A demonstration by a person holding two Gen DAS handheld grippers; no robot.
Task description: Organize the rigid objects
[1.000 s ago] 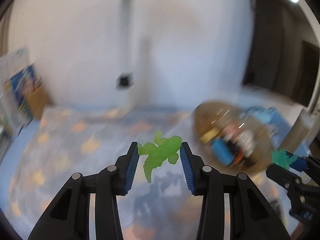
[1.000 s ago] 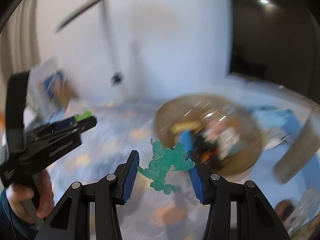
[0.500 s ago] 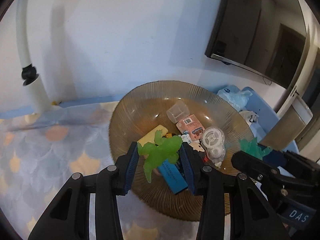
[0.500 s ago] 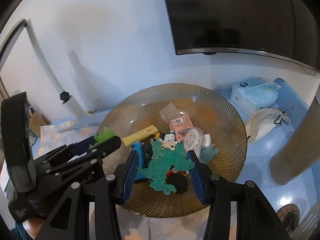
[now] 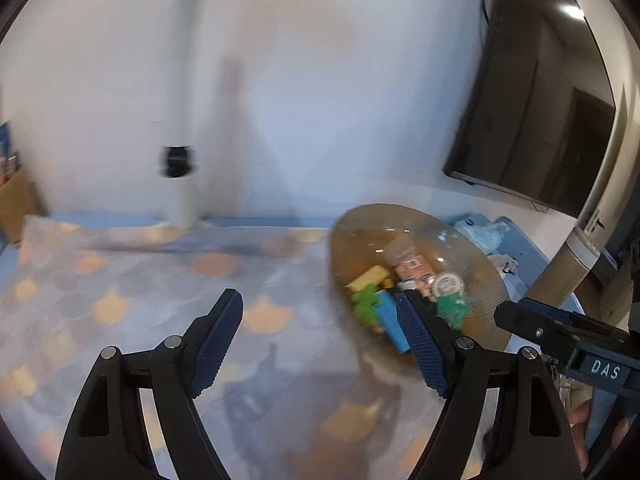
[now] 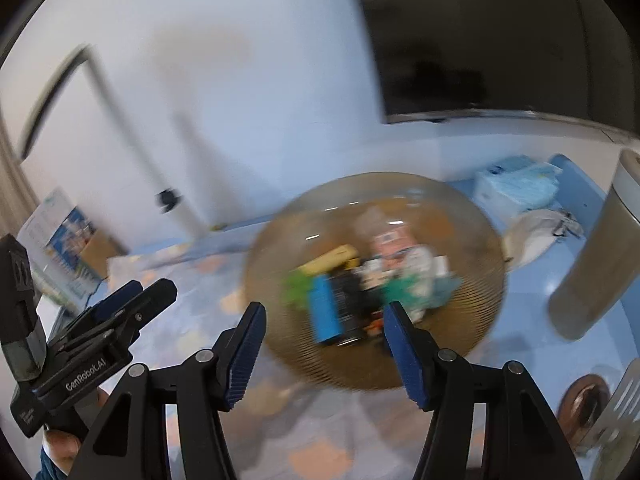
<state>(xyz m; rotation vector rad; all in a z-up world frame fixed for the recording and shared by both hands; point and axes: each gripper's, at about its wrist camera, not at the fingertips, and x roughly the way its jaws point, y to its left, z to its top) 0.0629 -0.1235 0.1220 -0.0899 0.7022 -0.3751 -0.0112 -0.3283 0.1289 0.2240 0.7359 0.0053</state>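
A brown ribbed glass bowl point(image 5: 360, 232) point(image 6: 476, 320) sits on the patterned blue tablecloth and holds several small objects. A light green toy figure point(image 5: 366, 304) point(image 6: 298, 286) and a teal toy figure point(image 5: 452, 308) point(image 6: 400, 292) lie in it beside a blue block point(image 6: 324, 314) and a yellow block point(image 6: 332, 260). My left gripper point(image 5: 320, 340) is open and empty, left of the bowl. My right gripper point(image 6: 324, 356) is open and empty, in front of the bowl. Both views are blurred.
A white pole point(image 5: 188, 120) stands against the back wall. A dark TV point(image 6: 500, 40) hangs on the wall. A tissue pack point(image 6: 520, 188), a white bag point(image 6: 536, 236) and a tall cylinder point(image 6: 596, 264) stand right of the bowl. A box point(image 6: 68, 248) is at far left.
Both grippers have opened and let go of their toy figures, which now lie in the bowl. Both grippers have pulled back and left from over the bowl.
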